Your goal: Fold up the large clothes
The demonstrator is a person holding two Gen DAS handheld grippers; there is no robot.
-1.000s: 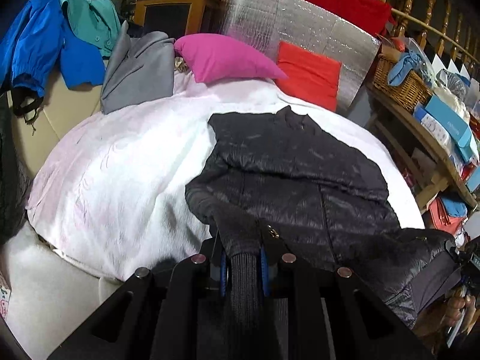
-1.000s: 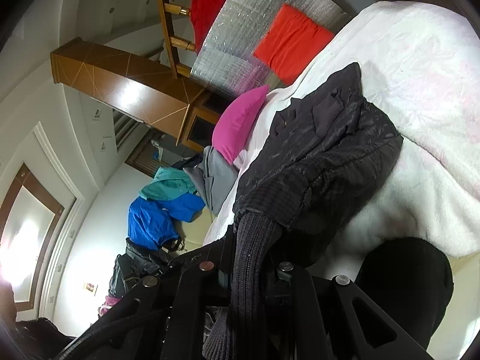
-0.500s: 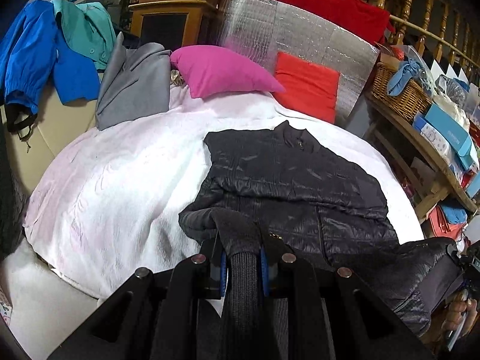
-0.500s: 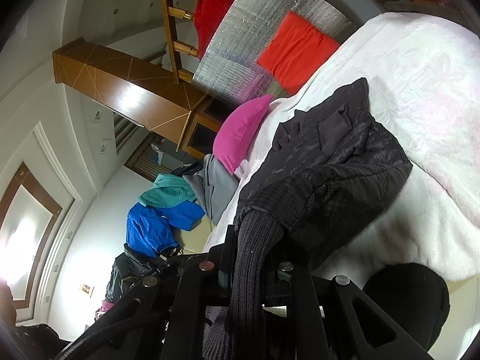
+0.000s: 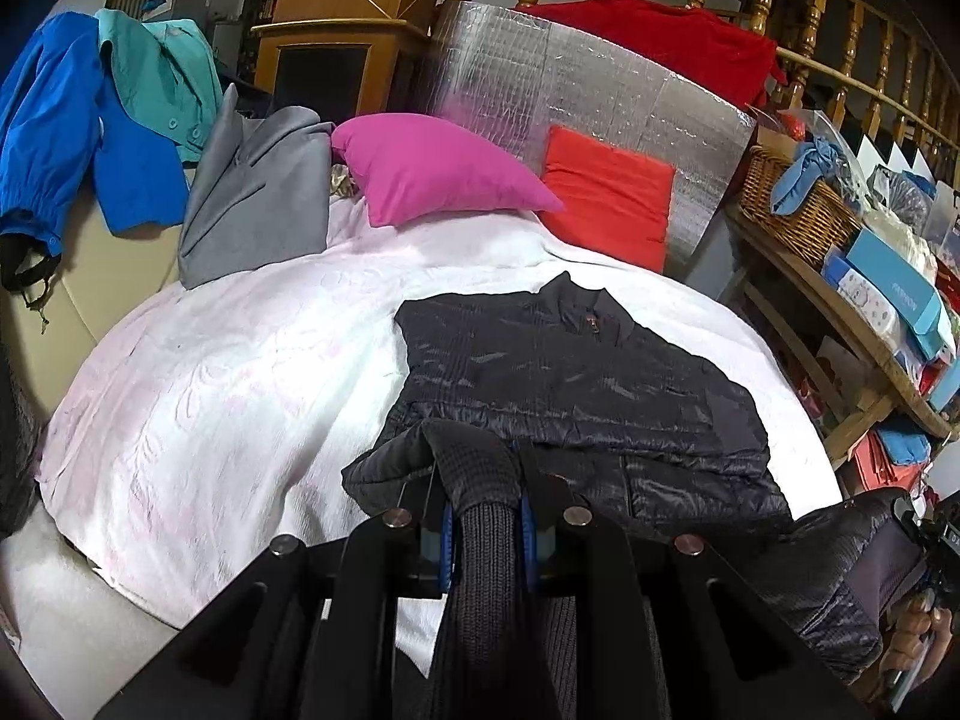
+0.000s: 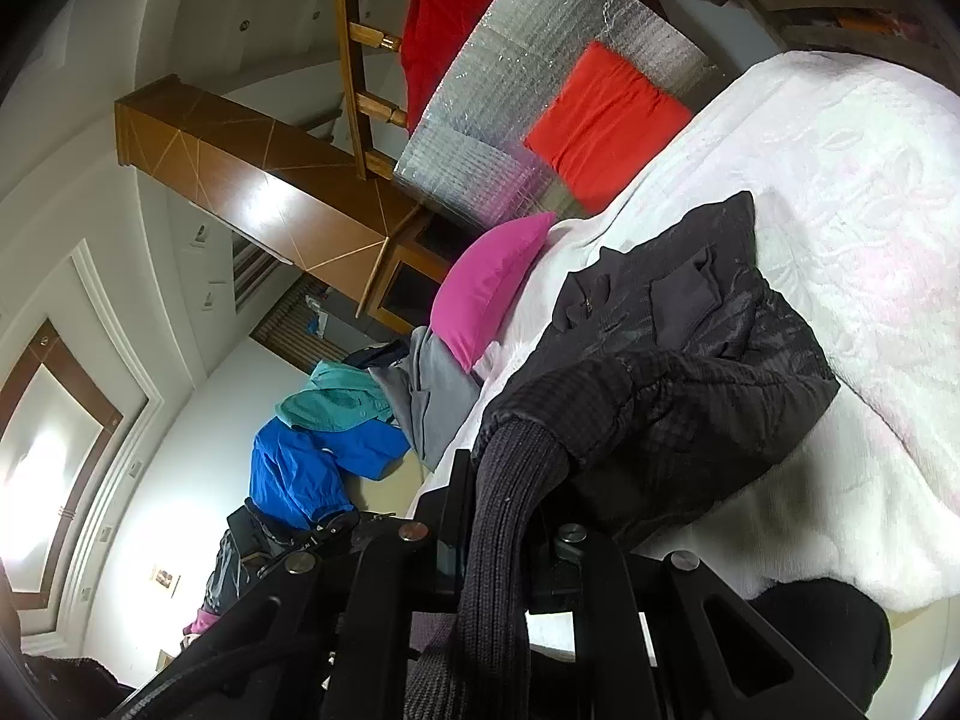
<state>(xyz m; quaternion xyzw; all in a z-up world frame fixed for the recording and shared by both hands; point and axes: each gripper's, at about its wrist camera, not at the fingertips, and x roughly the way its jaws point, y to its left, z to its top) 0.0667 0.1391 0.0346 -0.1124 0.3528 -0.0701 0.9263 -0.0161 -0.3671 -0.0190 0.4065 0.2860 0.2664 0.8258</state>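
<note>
A black quilted jacket (image 5: 570,372) lies on the white bedspread (image 5: 228,372), collar toward the pillows. My left gripper (image 5: 483,516) is shut on the jacket's ribbed knit hem (image 5: 486,552) at its near left corner and holds that corner lifted over the jacket's body. In the right wrist view the same jacket (image 6: 690,360) is seen sideways, and my right gripper (image 6: 510,540) is shut on another stretch of the ribbed hem (image 6: 498,516), also raised off the bed. The right gripper and a hand show at the left wrist view's lower right edge.
A pink pillow (image 5: 432,171) and a red cushion (image 5: 606,198) lean on a silver foil panel (image 5: 576,96) at the head of the bed. Grey (image 5: 258,198), teal and blue (image 5: 60,138) garments hang at the left. A cluttered wooden shelf with a wicker basket (image 5: 798,210) stands at the right.
Both grippers have risen and carried the hem forward toward the collar. More of the jacket's lower half now lies doubled over its body.
</note>
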